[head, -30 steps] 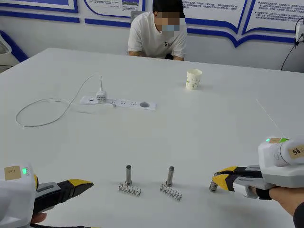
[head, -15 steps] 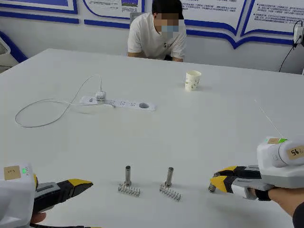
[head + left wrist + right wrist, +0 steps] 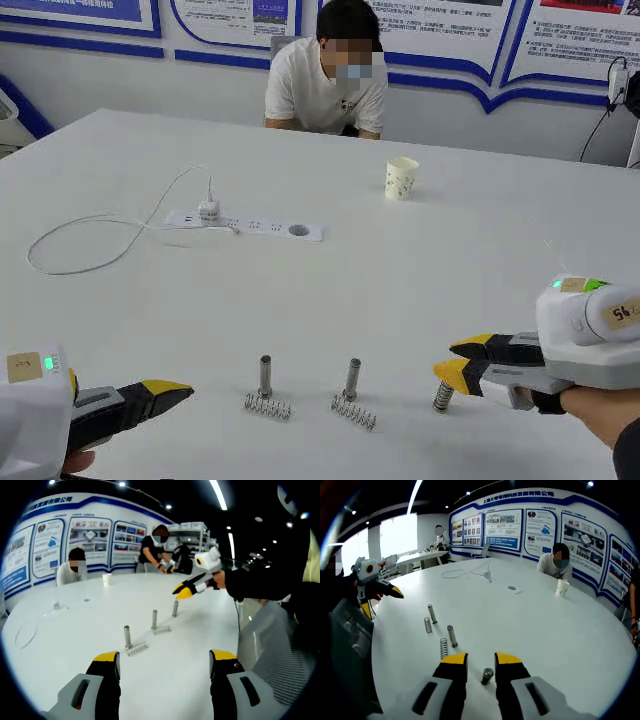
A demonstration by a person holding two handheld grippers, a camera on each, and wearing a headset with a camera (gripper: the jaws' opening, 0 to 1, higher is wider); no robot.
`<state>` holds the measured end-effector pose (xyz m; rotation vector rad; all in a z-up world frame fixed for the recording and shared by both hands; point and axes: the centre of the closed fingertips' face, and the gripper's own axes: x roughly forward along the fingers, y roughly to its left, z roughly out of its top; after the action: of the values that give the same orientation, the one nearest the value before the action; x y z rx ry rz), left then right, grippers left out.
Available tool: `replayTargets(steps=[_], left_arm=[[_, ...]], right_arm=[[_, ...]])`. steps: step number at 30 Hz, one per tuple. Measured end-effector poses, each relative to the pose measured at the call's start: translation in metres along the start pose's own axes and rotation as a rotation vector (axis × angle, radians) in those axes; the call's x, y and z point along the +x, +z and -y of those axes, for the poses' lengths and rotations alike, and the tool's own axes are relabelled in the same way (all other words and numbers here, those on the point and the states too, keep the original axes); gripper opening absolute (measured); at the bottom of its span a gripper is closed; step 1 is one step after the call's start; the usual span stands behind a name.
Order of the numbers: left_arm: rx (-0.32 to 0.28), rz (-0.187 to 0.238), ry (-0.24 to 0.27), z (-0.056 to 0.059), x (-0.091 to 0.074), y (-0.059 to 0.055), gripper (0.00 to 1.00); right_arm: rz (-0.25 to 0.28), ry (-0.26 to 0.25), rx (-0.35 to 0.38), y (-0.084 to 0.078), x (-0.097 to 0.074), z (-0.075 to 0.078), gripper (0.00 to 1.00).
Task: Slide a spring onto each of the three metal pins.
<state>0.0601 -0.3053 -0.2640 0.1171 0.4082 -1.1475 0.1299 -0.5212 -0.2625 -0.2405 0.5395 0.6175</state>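
Observation:
Three metal pins stand upright in a row near the table's front edge. The left pin [image 3: 265, 374] and middle pin [image 3: 352, 377] are bare, each with a loose spring lying in front of it: left spring [image 3: 268, 405], middle spring [image 3: 353, 412]. The right pin [image 3: 443, 396] has a spring coiled around it. My right gripper [image 3: 446, 359] is open, its tips just above that pin. In the right gripper view the pin [image 3: 487, 676] stands between the right gripper's [image 3: 481, 659] parted jaws. My left gripper [image 3: 183, 389] is open and holds nothing, well left of the pins [image 3: 127, 636].
A white power strip [image 3: 250, 221] with a looping cable lies mid-table. A paper cup [image 3: 401, 178] stands further back. A person sits at the table's far edge [image 3: 300, 122]. Bare tabletop lies between the pins and the strip.
The head camera has tilted, so the scene sits a little lower. My right gripper's tips have risen slightly off the top of the right pin. The left gripper holds its place.

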Motion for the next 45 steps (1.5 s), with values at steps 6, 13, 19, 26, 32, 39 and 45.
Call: replayTargets(steps=[6,13,19,26,32,39,45], left_arm=[[0.004,0.005,0.001,0.001,-0.001,0.002,0.74],[0.007,0.009,0.0,0.003,-0.001,0.004,0.74],[0.008,0.011,0.001,0.003,-0.001,0.005,0.74],[0.007,0.012,0.0,0.004,-0.001,0.005,0.74],[0.003,0.01,0.002,0.003,0.0,0.004,0.74],[-0.002,0.005,0.003,0.002,0.001,0.002,0.74],[-0.005,0.0,0.003,0.001,0.001,0.001,0.74]], right_arm=[[0.018,0.023,-0.03,0.014,0.004,-0.013,0.22],[-0.001,0.074,-0.058,0.012,0.016,-0.037,0.22],[-0.023,0.106,-0.066,0.003,0.026,-0.051,0.22],[-0.055,0.137,-0.065,-0.01,0.037,-0.063,0.21],[-0.078,0.16,-0.06,-0.02,0.046,-0.071,0.21],[-0.11,0.172,-0.06,-0.035,0.054,-0.075,0.2],[-0.126,0.172,-0.049,-0.043,0.06,-0.075,0.19]])
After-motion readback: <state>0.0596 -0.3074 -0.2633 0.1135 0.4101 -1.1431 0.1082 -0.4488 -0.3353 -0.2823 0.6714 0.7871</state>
